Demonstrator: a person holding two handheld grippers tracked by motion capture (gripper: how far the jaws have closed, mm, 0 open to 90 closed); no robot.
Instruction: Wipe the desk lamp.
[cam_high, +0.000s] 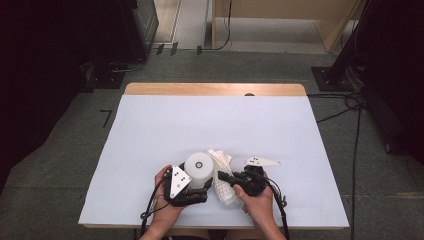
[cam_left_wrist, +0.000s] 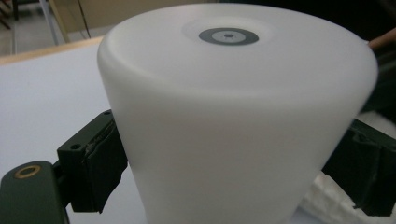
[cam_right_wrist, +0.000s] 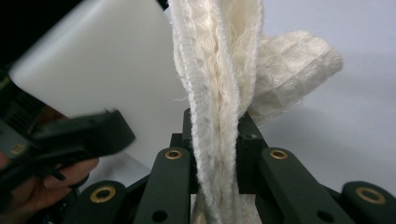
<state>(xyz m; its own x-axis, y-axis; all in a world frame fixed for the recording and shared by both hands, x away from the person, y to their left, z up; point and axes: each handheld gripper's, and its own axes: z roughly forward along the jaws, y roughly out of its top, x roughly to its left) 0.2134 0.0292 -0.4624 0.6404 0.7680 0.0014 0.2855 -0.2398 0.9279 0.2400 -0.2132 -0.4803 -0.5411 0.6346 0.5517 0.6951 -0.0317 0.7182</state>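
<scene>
The cup (cam_left_wrist: 233, 126) between my left jaws looks like smooth matt white plastic. The cloth (cam_right_wrist: 219, 93) pinched in my right ones is a rough, open-weave cream fabric. Table cover (cam_high: 165, 125) beneath both looks like matt paper.

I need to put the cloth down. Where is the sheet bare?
The white sheet is bare between the wooden far edge and the cup, and out to both sides. It is crowded near the front edge, around the cup and cloth.

White sheet (cam_high: 165, 125) covers the wooden table (cam_high: 215, 89), its far edge bare; black cables (cam_high: 356, 130) trail over grey floor at right.
</scene>
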